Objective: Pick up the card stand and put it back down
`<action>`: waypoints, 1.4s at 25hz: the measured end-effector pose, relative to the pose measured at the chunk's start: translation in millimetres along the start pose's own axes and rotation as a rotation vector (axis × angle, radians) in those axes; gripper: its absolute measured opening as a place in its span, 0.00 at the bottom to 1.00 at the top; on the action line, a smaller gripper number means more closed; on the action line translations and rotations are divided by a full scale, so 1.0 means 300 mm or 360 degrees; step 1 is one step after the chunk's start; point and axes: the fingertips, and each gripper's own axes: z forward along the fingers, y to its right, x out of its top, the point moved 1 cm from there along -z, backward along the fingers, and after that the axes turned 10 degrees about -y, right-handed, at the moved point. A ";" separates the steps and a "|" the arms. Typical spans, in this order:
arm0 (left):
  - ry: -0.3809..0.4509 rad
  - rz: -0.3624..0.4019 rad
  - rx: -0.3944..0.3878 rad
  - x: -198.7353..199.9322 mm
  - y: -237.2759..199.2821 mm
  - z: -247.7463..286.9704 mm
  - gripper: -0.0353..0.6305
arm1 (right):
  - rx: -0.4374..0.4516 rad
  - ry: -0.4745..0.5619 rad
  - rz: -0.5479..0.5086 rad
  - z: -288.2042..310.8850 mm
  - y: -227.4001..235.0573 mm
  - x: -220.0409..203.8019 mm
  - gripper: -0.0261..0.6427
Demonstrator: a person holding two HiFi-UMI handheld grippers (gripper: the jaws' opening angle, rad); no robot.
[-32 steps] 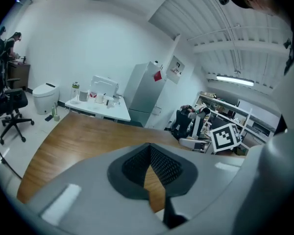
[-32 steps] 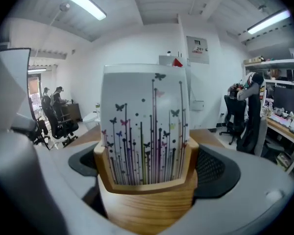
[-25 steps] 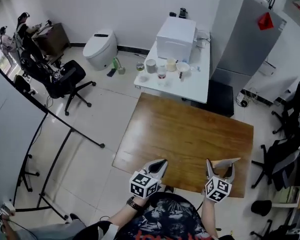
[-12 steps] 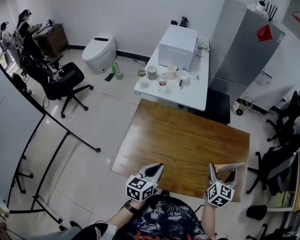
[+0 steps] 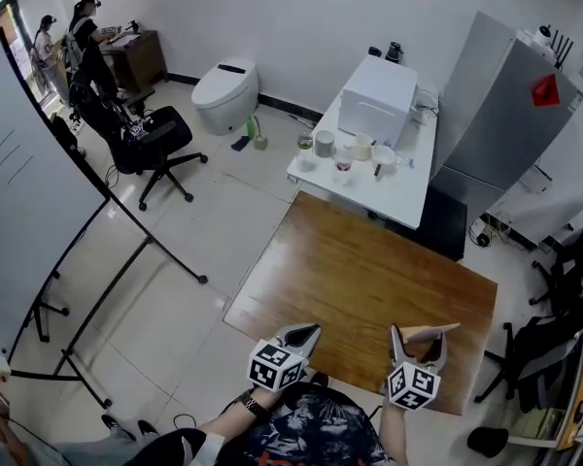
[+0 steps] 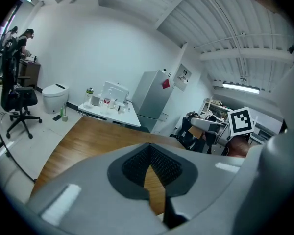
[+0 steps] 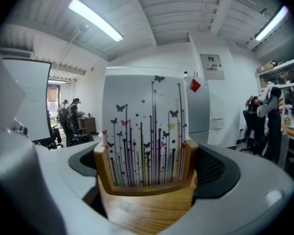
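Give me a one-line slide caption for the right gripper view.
Right gripper, jaws shut on the wooden card stand, which holds a butterfly-print card upright.

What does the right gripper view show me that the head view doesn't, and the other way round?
Only the right gripper view shows the butterfly-and-stem print on the card. Only the head view shows the left tongs, the wooden table and the toilet. Both show the card stand clamped in the right tongs, and the silver cabinet with its red mark.
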 end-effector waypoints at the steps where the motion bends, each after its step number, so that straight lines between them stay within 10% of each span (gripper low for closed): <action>1: 0.0004 -0.0013 0.0019 -0.006 -0.005 -0.008 0.05 | 0.0045 -0.0007 -0.0001 0.017 -0.028 -0.008 0.87; 12: 0.0055 -0.0301 0.0370 -0.138 -0.111 -0.134 0.05 | 0.0608 -0.0234 -0.0227 0.515 -0.425 -0.263 0.87; 17: 0.0162 -0.0637 0.0361 -0.214 -0.063 -0.235 0.05 | 0.0712 -0.0518 -0.0510 0.779 -0.652 -0.509 0.86; 24: 0.0215 -0.0916 0.0665 -0.367 -0.092 -0.409 0.05 | 0.0782 -0.0628 -0.0679 0.987 -0.880 -0.660 0.86; 29: 0.0260 -0.0983 0.0711 -0.397 -0.106 -0.395 0.05 | 0.0813 -0.0497 -0.0779 1.050 -0.934 -0.677 0.86; 35: 0.0246 -0.0914 0.0609 -0.345 -0.111 -0.362 0.05 | 0.0944 -0.0739 -0.0631 0.983 -0.840 -0.705 0.91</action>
